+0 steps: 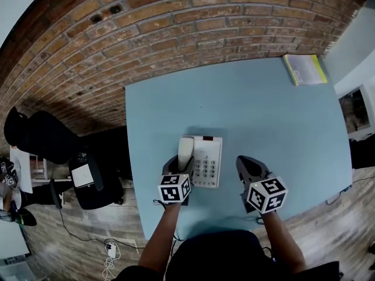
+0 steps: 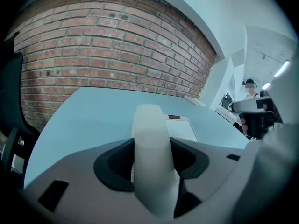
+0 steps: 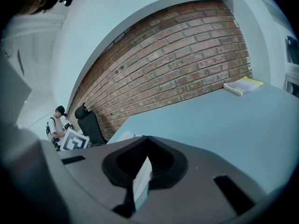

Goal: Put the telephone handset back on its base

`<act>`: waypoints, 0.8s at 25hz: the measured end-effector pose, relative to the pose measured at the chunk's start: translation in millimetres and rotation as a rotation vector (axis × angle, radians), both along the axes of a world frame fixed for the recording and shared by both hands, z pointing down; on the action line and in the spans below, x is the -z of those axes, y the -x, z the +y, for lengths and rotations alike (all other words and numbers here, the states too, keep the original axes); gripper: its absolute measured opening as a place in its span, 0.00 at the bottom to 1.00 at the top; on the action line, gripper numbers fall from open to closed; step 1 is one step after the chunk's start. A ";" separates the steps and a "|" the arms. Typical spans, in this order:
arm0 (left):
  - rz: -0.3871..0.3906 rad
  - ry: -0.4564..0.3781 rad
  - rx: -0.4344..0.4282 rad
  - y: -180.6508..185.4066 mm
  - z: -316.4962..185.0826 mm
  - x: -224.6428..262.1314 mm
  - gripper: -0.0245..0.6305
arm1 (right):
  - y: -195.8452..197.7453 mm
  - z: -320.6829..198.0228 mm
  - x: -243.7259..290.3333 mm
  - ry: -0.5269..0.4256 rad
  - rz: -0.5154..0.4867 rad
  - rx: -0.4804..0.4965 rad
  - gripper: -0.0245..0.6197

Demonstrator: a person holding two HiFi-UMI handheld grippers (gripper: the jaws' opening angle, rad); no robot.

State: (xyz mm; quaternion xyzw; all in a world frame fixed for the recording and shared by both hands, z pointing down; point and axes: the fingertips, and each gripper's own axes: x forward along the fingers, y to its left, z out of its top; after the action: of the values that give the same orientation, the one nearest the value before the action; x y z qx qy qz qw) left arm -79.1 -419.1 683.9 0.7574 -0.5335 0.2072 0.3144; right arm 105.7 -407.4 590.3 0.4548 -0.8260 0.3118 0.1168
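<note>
A cream telephone base with a keypad sits near the front edge of the pale blue table. The cream handset lies lengthwise along the base's left side, and my left gripper is shut on its near end. In the left gripper view the handset fills the gap between the dark jaws, with the base just beyond it. I cannot tell whether the handset touches the cradle. My right gripper hovers to the right of the base, its jaws together with nothing between them.
A yellow-edged book lies at the table's far right corner. A brick wall runs behind the table. Left of the table stand a black office chair and a black stool. A person stands far to the left.
</note>
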 end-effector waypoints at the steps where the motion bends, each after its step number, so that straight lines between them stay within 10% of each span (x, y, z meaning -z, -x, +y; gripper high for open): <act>1: -0.002 0.001 0.002 -0.1 -0.5 -1.1 0.39 | 0.2 0.3 -0.9 0.003 0.000 0.000 0.05; 20: -0.037 -0.074 0.028 -1.6 -1.5 9.0 0.39 | 1.5 10.7 -7.5 0.030 0.003 0.003 0.05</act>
State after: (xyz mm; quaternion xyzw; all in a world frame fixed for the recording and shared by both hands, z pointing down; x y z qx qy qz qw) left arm -77.5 -420.7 675.0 0.7569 -0.5571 0.1970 0.2791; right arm 104.2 -396.7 597.9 0.4522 -0.8217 0.3234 0.1253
